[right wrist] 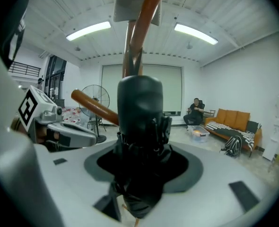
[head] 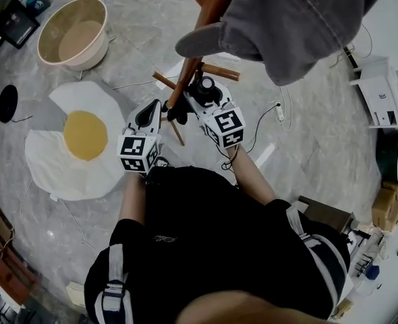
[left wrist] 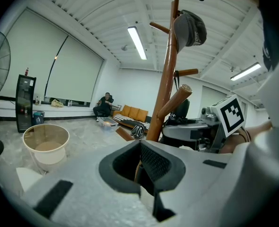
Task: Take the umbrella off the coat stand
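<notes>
Right gripper [right wrist: 140, 168] grips the black umbrella [right wrist: 139, 110], whose bulk hides its jaw tips and the coat stand [right wrist: 138, 27] below.

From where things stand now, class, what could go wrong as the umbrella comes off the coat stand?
1. The black umbrella in the right claw sits beside a wooden peg; it may snag and rock the coat stand.
2. The grey cap hanging above could get knocked off.
</notes>
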Available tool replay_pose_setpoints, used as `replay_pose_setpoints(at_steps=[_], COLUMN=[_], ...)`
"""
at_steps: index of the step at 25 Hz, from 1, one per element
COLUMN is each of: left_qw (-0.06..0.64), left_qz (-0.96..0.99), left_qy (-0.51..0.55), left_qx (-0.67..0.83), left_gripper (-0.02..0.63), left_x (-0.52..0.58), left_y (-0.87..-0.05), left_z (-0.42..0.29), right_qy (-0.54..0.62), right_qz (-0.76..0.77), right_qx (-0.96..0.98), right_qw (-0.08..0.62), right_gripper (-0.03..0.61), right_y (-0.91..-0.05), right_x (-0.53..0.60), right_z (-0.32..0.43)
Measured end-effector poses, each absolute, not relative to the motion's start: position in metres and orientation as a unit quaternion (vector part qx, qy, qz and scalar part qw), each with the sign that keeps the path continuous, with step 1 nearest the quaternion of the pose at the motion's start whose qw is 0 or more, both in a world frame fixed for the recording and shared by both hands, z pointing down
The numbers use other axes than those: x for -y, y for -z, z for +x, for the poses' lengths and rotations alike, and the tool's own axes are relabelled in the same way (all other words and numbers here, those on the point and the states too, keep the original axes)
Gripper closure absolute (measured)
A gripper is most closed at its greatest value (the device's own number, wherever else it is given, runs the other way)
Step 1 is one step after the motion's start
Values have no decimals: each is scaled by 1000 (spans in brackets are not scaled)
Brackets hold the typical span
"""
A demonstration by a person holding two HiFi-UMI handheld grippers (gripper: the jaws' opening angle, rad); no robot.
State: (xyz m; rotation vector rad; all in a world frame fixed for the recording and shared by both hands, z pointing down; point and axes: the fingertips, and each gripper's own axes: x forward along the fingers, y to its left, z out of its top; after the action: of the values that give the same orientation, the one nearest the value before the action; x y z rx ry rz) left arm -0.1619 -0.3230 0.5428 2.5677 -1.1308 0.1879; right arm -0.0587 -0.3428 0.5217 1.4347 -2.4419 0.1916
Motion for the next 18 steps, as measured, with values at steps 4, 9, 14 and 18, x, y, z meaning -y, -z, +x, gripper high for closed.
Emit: replay_pose_setpoints(at_steps=[4, 9, 14, 18], left_qw=[165, 168, 160, 159], left_qz=[899, 895, 895, 896], left_qy=[-66, -70, -69, -68], left_qx=[401, 408, 411, 409], left_gripper=[614, 614, 614, 614], left_x=[319, 315, 317, 314], left_y=[-541, -548, -539, -537], left_z=[-156, -162, -160, -157], right_qy=[-59, -58, -48, -41], right_qz=[500, 498, 498, 501], right_qx=[851, 853, 856, 856], right_qw=[153, 146, 134, 125], right_gripper=[347, 347, 348, 348], right_y=[-508, -507, -492, -477], right_x=[343, 340, 340, 341], right_z=[-52, -55, -55, -53])
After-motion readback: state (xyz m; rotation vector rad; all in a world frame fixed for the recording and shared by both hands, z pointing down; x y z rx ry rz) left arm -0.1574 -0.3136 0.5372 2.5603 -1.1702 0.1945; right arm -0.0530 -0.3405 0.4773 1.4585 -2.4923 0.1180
